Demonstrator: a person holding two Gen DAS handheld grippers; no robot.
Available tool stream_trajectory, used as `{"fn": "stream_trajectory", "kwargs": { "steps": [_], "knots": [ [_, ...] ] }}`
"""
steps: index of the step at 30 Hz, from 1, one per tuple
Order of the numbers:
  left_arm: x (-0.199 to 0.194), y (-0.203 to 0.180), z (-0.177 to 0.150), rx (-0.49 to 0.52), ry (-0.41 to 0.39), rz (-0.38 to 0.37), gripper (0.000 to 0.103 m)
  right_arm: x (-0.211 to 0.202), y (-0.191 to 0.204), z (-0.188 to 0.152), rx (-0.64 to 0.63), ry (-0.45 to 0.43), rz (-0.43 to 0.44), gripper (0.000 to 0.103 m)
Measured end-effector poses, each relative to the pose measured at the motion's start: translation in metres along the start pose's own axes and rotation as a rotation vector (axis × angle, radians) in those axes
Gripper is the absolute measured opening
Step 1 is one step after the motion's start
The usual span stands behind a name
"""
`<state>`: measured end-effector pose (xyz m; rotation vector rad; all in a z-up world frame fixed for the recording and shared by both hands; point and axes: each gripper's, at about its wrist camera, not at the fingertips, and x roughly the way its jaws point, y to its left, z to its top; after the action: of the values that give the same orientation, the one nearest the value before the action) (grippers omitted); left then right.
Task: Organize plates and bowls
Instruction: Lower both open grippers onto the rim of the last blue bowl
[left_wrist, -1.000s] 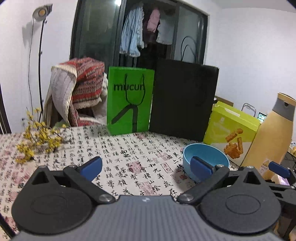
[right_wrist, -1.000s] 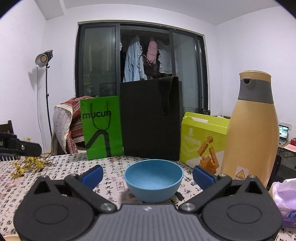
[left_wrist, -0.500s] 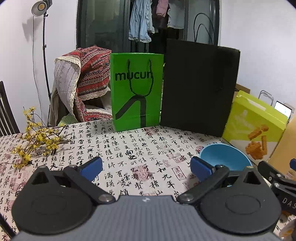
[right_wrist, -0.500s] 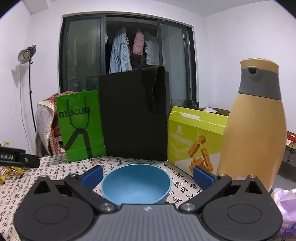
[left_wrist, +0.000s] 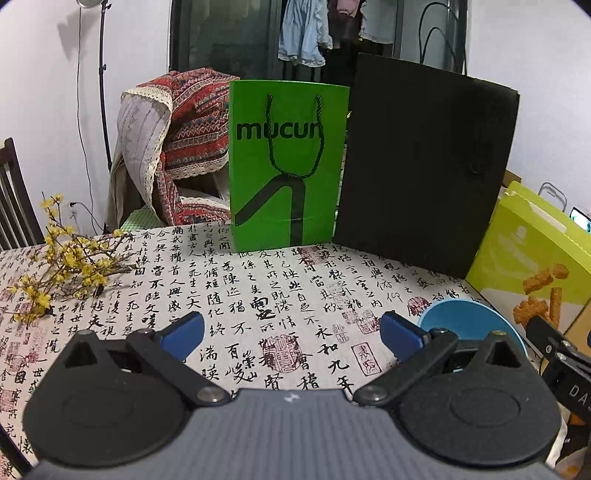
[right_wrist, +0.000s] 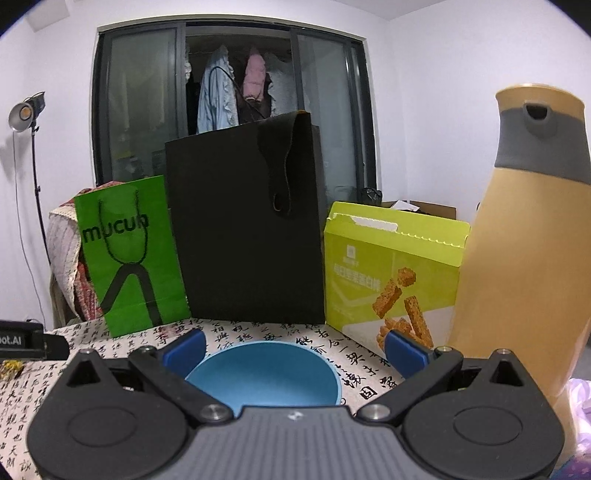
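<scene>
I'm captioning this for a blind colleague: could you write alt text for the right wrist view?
The open right hand-held gripper straddles a blue bowl on a calligraphy-print tablecloth. Behind stand a green bag, black bag, snack box and tan bottle.

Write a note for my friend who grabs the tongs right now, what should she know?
Left tongs: open, holding nothing, over bare tablecloth.
Right tongs: open, with the blue bowl sitting between the tips, not gripped yet.
The bowl stands upright and empty on the table, in front of the black bag and yellow-green snack box.
Done: nothing stacked yet. No plates in view.
Left: probably close on the bowl's rim, lift it, put it away.
</scene>
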<state>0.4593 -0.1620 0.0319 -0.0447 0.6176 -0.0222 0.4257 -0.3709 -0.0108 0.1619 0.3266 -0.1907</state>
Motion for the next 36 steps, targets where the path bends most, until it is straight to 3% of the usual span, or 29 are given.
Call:
{"fn": "stream_trajectory", "kwargs": {
  "steps": [7, 17, 25, 32, 36],
  "knots": [
    [0.011, -0.010, -0.003, 0.009, 0.010, -0.002, 0.103, 0.019, -0.010, -0.010, 0.059, 0.037, 0.052, 0.103],
    [0.030, -0.037, -0.011, 0.013, 0.041, -0.004, 0.103, 0.022, -0.017, -0.017, 0.026, 0.037, 0.005, 0.097],
    [0.049, -0.062, -0.021, 0.048, 0.047, 0.008, 0.103, 0.044, -0.027, -0.027, 0.032, 0.132, -0.043, 0.074],
    [0.064, -0.080, -0.026, 0.076, 0.049, -0.016, 0.103, 0.055, -0.027, -0.033, 0.020, 0.158, -0.047, 0.072],
    [0.072, -0.089, -0.029, 0.088, 0.056, -0.005, 0.100, 0.064, -0.024, -0.037, 0.011, 0.181, -0.055, 0.057]
  ]
}}
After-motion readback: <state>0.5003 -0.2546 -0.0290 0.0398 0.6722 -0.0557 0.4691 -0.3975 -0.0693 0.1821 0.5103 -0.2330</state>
